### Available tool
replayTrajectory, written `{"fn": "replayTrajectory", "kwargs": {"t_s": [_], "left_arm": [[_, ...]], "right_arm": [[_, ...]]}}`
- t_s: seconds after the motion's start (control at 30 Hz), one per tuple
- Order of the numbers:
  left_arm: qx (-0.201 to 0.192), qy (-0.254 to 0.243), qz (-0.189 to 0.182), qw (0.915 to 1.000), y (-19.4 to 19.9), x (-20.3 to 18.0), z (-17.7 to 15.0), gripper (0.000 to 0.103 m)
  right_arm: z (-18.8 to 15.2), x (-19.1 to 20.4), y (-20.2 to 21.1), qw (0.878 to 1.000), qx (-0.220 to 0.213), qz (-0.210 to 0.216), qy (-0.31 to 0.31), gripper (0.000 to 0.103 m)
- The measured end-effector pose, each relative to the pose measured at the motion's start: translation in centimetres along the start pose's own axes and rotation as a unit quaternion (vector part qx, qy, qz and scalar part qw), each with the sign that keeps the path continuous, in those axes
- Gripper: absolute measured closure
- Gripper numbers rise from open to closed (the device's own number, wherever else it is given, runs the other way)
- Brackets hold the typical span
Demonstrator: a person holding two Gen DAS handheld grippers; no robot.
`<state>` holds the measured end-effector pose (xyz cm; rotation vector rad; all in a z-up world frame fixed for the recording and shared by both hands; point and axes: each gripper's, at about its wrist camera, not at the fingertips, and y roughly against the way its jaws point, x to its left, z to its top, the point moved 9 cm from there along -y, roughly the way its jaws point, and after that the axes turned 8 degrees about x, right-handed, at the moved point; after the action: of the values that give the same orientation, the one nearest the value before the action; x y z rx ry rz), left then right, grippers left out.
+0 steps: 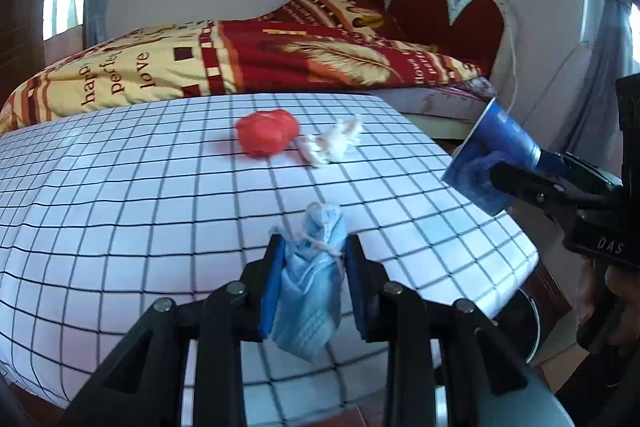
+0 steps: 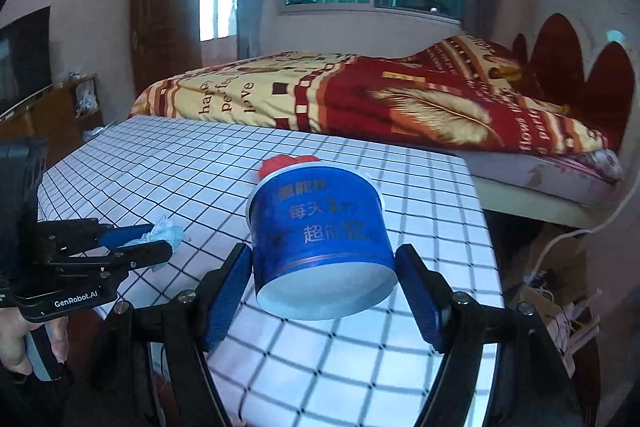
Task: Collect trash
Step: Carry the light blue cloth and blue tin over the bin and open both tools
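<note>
the left gripper [image 1: 310,263] has its jaws pinched tight on a crumpled blue face mask [image 1: 310,291] above the checked tabletop [image 1: 120,207]. the right gripper [image 2: 324,287] clamps a blue paper cup [image 2: 320,243] between wide-set jaws. a red wad [image 1: 267,133] and white tissue [image 1: 334,143] lie on the tabletop.

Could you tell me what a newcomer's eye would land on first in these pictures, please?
First, the blue paper cup tilted between the right tongs, above the checked tablecloth. Next, the crumpled blue face mask pinched in the left tongs near the table's front edge. Farther back on the cloth lie a red wad and a white crumpled tissue, side by side.
</note>
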<state>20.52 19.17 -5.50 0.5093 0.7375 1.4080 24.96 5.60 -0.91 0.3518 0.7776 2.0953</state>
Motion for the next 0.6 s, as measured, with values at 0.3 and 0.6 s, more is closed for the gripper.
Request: {"fn": "replayTrajectory", "kwargs": {"t_s": [0.3, 0.6], "left_arm": [[0.005, -0.043, -0.035, 0.9985, -0.2, -6.4, -0.6, 0.071], [0.019, -0.105, -0.101, 0.9891, -2.0, -16.0, -1.8, 0.071]], "right_arm": [[-4.6, -5.1, 4.4, 0.998, 0.001, -0.039, -0.04, 0.028], [-11.5, -12.6, 9.4, 0.99, 0.043, -0.112, -0.072, 0.028]]}}
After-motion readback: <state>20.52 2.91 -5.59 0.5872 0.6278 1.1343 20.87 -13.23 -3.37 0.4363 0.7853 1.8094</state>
